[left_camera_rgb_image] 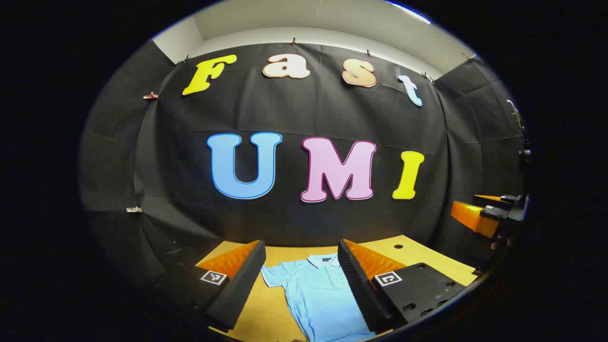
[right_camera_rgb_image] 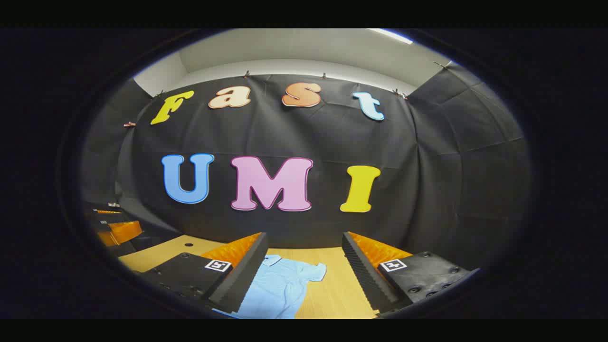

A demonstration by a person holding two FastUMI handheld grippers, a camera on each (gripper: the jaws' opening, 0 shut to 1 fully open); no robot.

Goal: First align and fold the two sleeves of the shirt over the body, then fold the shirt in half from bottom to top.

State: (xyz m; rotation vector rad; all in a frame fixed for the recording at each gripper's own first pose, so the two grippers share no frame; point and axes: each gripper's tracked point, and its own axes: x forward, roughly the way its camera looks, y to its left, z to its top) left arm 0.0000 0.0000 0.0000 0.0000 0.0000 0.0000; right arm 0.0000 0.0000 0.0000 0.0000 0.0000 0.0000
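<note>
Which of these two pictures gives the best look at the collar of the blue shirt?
The left gripper view: the collar lies between the open fingers with both points and the placket facing the camera. In the right gripper view the collar peeks out beside a finger, half hidden, while the shirt shows mainly one sleeve.

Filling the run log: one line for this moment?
shirt flat on table, sleeves unfolded | left gripper open above | right gripper open above

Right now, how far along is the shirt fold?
Nothing looks done: the light blue shirt lies flat on the wooden table, collar away, sleeves spread. Nothing in hand: the left hand-held gripper and right hand-held gripper are open above it. Left: both sleeve folds, then bottom-to-top fold.
</note>
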